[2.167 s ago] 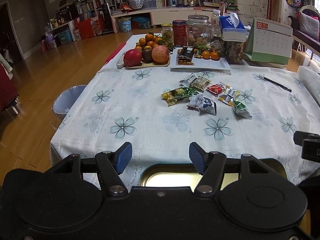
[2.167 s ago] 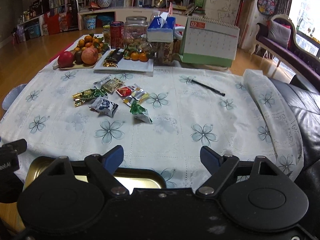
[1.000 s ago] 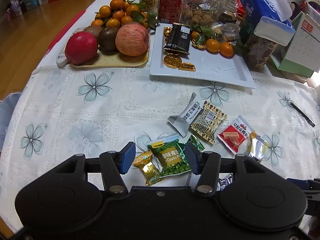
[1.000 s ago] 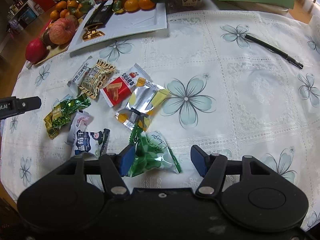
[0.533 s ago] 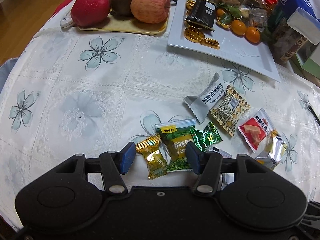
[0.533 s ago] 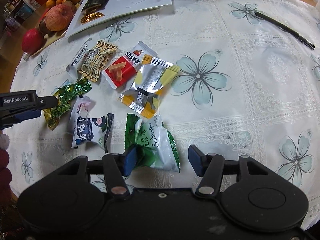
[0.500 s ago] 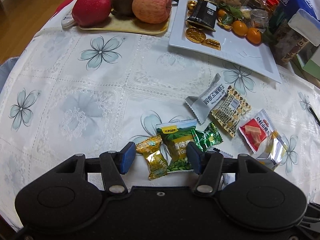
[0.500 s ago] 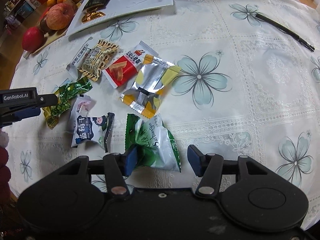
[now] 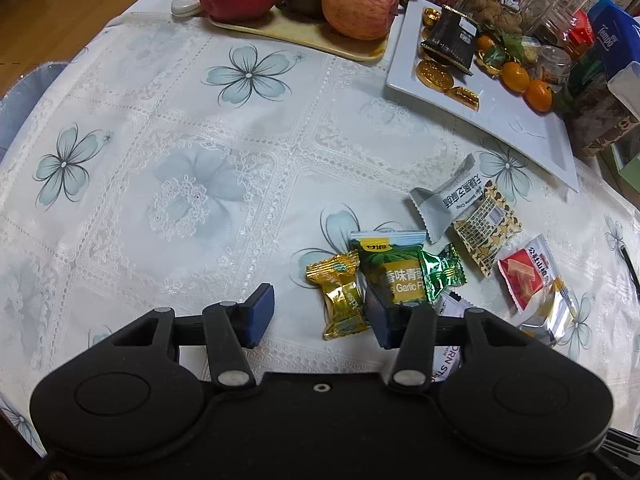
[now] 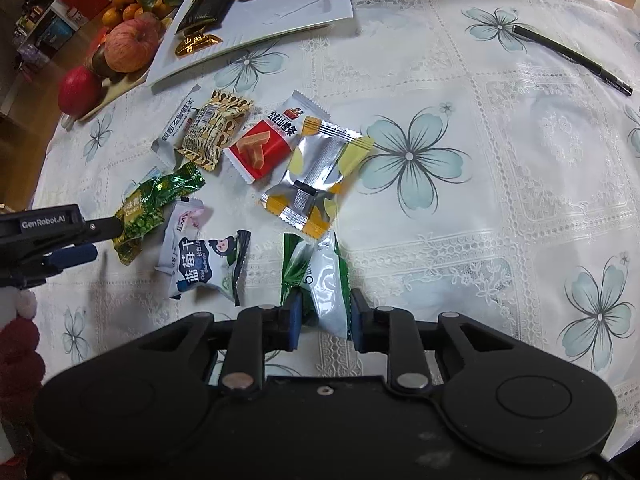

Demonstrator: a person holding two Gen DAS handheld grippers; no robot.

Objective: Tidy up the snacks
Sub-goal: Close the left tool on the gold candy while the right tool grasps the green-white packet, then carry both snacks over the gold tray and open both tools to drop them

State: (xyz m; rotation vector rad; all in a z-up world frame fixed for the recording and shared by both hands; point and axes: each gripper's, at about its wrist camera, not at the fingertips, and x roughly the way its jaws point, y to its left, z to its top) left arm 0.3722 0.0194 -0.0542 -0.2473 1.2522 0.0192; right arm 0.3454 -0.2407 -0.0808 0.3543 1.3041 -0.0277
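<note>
On the flower-patterned tabletop [image 9: 168,152], a loose cluster of snack packets lies in front of the white rectangular plate [image 9: 520,128], which serves as the landmark.

Nearest the plate sit a grey-white packet [image 9: 448,204] and a brown-patterned packet [image 9: 486,226], touching each other. Farther from the plate lie a red packet [image 10: 266,144] and a silver and yellow packet [image 10: 320,178], overlapping at their edges. Farther still, a green garlic pea packet [image 9: 396,272] lies just beside a small gold candy packet [image 9: 340,296].

The left gripper [image 9: 320,312] is spread wide, its jaws apart; the gold candy packet sits between them, and the right jaw rests against or on the near edge of the green garlic pea packet. Whether it presses on it I cannot tell.

The right gripper [image 10: 322,320], on the side of the cluster farthest from the plate, is closed onto a green and white packet [image 10: 326,276], the blue pads pinching its near end so the wrapper is bunched narrow. A blue and white packet [image 10: 204,266] lies just beside it.

A black pen [image 10: 572,60] lies well apart from the snacks, off to the plate's right. Beside the plate's left end, a tray [image 9: 296,36] holds apples [image 9: 358,4].
</note>
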